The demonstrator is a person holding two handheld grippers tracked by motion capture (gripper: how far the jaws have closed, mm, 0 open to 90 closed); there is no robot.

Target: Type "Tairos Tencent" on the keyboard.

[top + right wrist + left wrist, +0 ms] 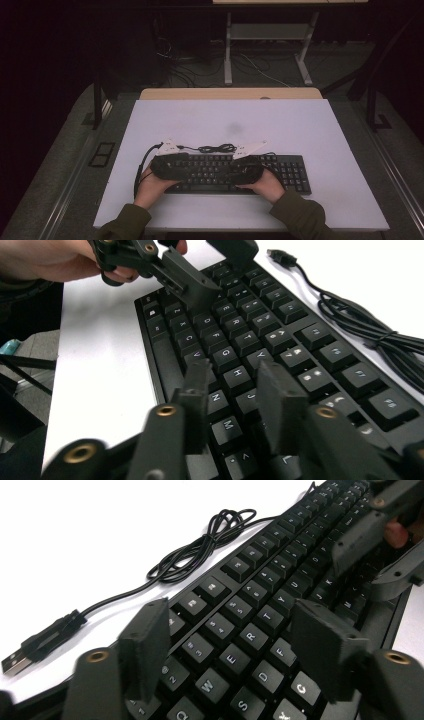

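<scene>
Low over keyboard (292,172), left claw (230,645) and right claw (235,390) face inward, both spread, pinching nothing.

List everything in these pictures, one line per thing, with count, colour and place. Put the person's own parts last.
Black full-size computer keyboard: one, black with pale legends, near edge of the table, under both grippers.
Black keyboard cable with USB plug: one, black, partly bundled, lying on the table behind the keyboard.
White table top: one, white, centre of the high view.
Wooden desk edge: one, light brown, behind the white top.
Floor cables: several, dark and pale, on the floor beyond.
Left gripper: one, black, jaws open over the letter keys.
Right gripper: one, black, jaws open over the keys.
Olive sleeves: two, bottom of the high view.
</scene>
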